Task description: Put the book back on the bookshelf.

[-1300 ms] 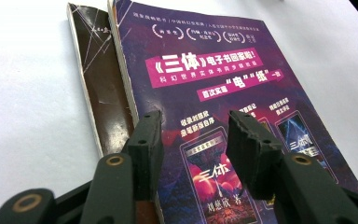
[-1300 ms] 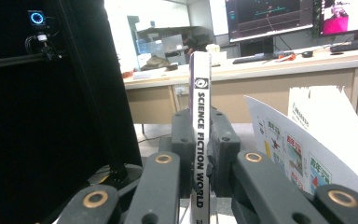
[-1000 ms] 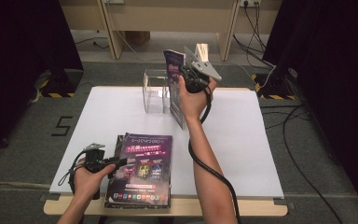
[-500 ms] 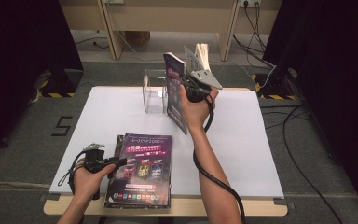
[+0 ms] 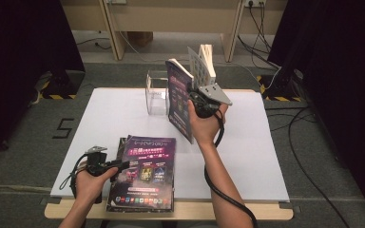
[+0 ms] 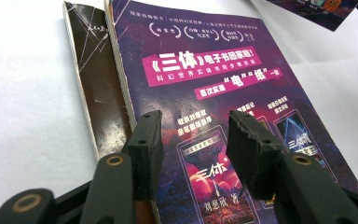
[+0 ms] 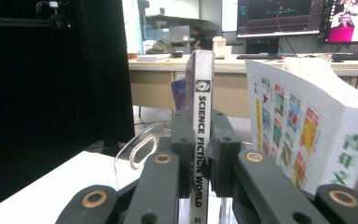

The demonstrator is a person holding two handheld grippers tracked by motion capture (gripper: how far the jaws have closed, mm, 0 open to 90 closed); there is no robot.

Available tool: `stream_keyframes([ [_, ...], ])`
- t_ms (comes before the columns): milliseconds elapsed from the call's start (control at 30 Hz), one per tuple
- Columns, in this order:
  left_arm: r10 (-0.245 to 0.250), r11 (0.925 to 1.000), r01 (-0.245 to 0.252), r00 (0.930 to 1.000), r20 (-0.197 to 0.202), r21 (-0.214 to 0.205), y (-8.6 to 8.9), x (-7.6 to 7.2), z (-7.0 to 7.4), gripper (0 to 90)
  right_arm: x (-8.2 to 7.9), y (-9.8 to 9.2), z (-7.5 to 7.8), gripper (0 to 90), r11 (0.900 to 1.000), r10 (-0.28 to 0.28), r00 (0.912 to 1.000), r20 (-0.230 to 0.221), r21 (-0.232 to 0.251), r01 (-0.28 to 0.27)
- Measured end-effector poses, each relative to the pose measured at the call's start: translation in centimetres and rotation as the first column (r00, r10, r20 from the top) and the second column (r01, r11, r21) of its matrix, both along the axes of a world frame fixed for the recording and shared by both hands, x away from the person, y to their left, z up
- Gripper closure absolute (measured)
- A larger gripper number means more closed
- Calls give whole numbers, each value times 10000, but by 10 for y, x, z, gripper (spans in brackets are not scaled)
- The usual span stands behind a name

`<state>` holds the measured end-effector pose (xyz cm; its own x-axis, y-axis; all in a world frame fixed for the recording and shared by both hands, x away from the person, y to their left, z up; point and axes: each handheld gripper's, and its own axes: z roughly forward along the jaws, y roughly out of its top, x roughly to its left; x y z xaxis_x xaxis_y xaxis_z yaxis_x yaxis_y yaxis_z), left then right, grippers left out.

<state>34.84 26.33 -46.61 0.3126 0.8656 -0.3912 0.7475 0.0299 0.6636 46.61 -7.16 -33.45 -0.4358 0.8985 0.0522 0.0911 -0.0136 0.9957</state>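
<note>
The right gripper [image 5: 196, 100] pinches a magazine [image 5: 179, 99] upright above the table's [image 5: 247, 156] far edge, beside the clear stand [image 5: 156, 92] — it could swing and topple that. The left gripper [image 5: 120, 165] rests wide on the front-edge stack [image 5: 145, 173].

A white tabletop [image 5: 123, 114] carries a clear acrylic holder [image 5: 156, 92] near its far edge. A thick white book [image 5: 204, 66] with small coloured pictures on its cover stands upright just beside it. Beyond the far edge is a wooden bench frame [image 5: 171, 19]; black curtains [image 5: 24, 57] hang on both sides, and cables [image 5: 309, 175] trail over grey floor.
</note>
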Motion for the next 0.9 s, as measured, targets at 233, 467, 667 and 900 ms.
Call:
stream_keyframes([
  [233,-2,10000,2,10000,16,22,-1,0,0,548,-13,-4,-5,828,9999,133,9999,-76,-2,-133],
  [467,-34,10000,34,10000,16,14,-2,0,0,548,-22,-10,-9,828,9998,167,9998,-129,-103,-168],
  [667,-28,10000,28,10000,20,21,-2,0,0,548,-29,-14,-14,827,9998,148,9998,-110,-129,-149],
  [900,-54,10000,54,10000,5,39,-3,-1,0,547,-35,-20,-18,823,9997,115,9996,-258,-195,-120],
])
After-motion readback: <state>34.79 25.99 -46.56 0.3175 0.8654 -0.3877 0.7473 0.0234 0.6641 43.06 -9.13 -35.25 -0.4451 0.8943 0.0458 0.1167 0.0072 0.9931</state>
